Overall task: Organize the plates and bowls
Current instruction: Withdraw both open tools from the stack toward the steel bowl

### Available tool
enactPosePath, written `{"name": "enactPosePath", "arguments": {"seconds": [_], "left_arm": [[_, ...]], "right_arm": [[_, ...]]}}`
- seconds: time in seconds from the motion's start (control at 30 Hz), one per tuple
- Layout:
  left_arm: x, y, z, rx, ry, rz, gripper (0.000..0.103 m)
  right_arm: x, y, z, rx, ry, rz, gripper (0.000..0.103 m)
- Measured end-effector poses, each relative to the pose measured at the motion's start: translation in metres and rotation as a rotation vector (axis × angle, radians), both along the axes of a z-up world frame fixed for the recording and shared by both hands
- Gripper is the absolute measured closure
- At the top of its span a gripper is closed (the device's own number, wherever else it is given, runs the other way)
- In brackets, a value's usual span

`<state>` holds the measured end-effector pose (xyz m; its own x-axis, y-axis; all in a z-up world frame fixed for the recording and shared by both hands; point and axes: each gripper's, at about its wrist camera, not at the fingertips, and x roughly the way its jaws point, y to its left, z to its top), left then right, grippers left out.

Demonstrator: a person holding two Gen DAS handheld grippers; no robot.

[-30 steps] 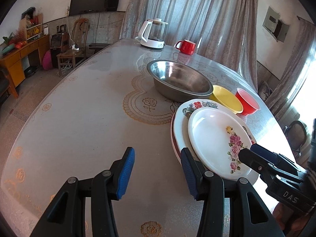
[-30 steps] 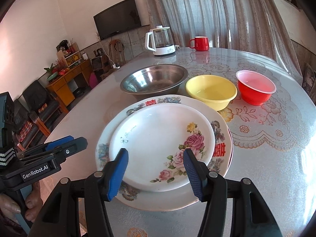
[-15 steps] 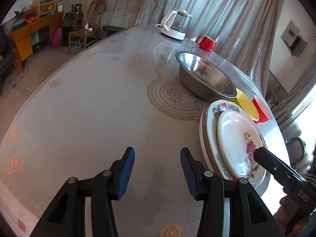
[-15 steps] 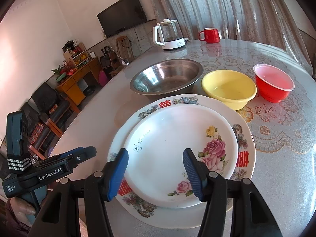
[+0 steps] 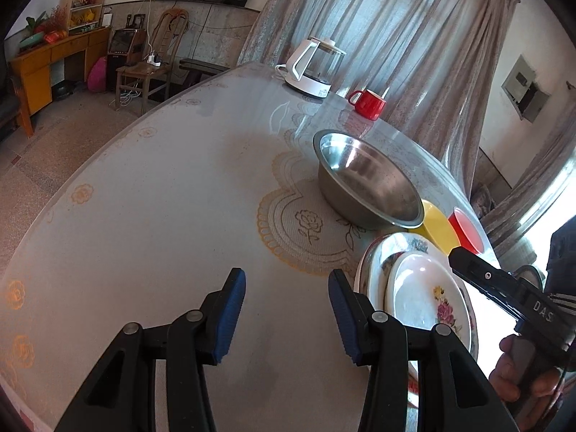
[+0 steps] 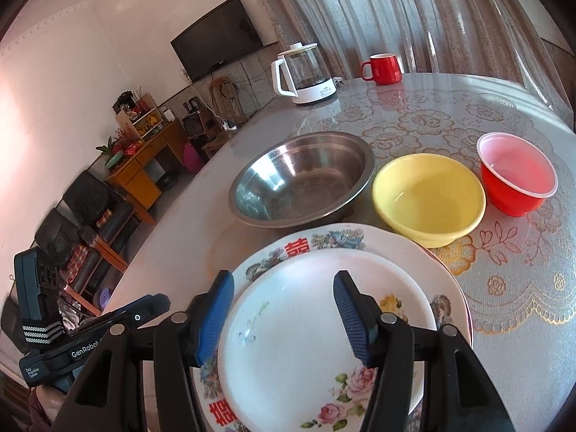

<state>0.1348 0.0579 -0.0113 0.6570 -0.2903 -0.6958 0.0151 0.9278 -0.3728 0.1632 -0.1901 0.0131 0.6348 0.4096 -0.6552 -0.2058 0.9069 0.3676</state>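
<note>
The small white plate with pink roses (image 6: 316, 345) lies on the big round plate with flowers and red letters (image 6: 360, 241), near the close edge of the round glass-topped worktop (image 6: 504, 324). Just behind them, toward the middle of the worktop, stand the shiny metal bowl (image 6: 302, 180), the yellow plastic bowl (image 6: 428, 198) and the little red plastic bowl (image 6: 518, 176) in a row.

The right gripper (image 6: 284, 316) hangs over the small plate, fingers about half open and holding nothing. The left gripper (image 5: 284, 316) is over bare worktop beside the plates, fingers also part open and empty.

The plates look stacked. The bowls are not yet nested. I think the next move is to reach past the plates and pinch one bowl's rim, maybe the yellow one.
</note>
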Motion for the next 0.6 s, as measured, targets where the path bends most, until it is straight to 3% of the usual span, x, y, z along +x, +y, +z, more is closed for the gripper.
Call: {"name": "enactPosePath", "arguments": {"seconds": [0.23,0.6], "left_arm": [[0.039,-0.002,0.008,-0.045,-0.021,0.0,0.055],[0.106,-0.011,0.005,-0.134,0.004,0.014,0.052]], "right_arm": [[0.05,-0.007,-0.002,0.021,0.03,-0.049,0.045],[0.112,-0.012,-0.016,-0.044,0.074,-0.121,0.042]]}}
